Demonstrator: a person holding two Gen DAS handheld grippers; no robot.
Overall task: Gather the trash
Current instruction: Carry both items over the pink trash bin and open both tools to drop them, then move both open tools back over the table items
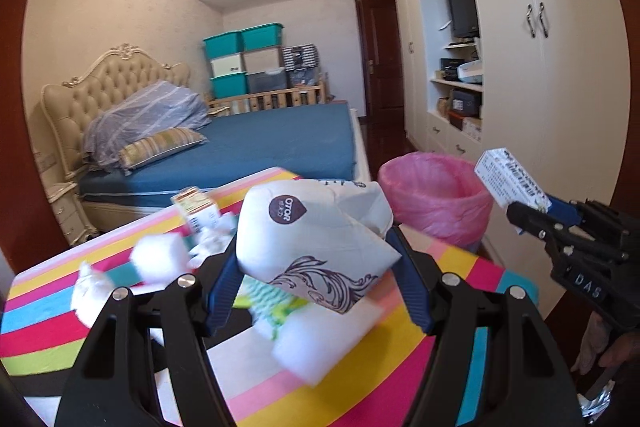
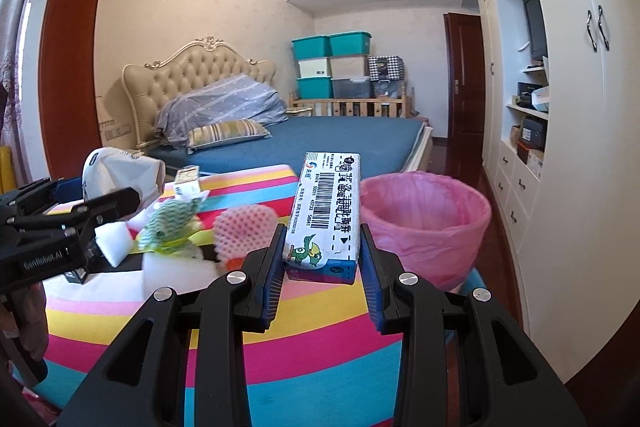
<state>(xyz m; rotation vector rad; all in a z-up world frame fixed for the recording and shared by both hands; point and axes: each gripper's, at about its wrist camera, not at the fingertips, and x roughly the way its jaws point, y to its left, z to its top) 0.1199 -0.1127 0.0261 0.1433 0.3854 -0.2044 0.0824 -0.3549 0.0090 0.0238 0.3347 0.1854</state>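
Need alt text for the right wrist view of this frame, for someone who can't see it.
The right gripper holds a white barcoded carton above a rainbow-striped table, with a pink-lined trash bin just beyond it to the right. The left gripper, at left, holds a crumpled white paper bag over scattered trash.

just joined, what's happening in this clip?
Trash pickup off a striped table. The left gripper holds a crumpled white paper bag; the right gripper holds a small barcoded carton. Both are above the table, near the pink-lined bin. Foam blocks, wrappers and a small box remain.
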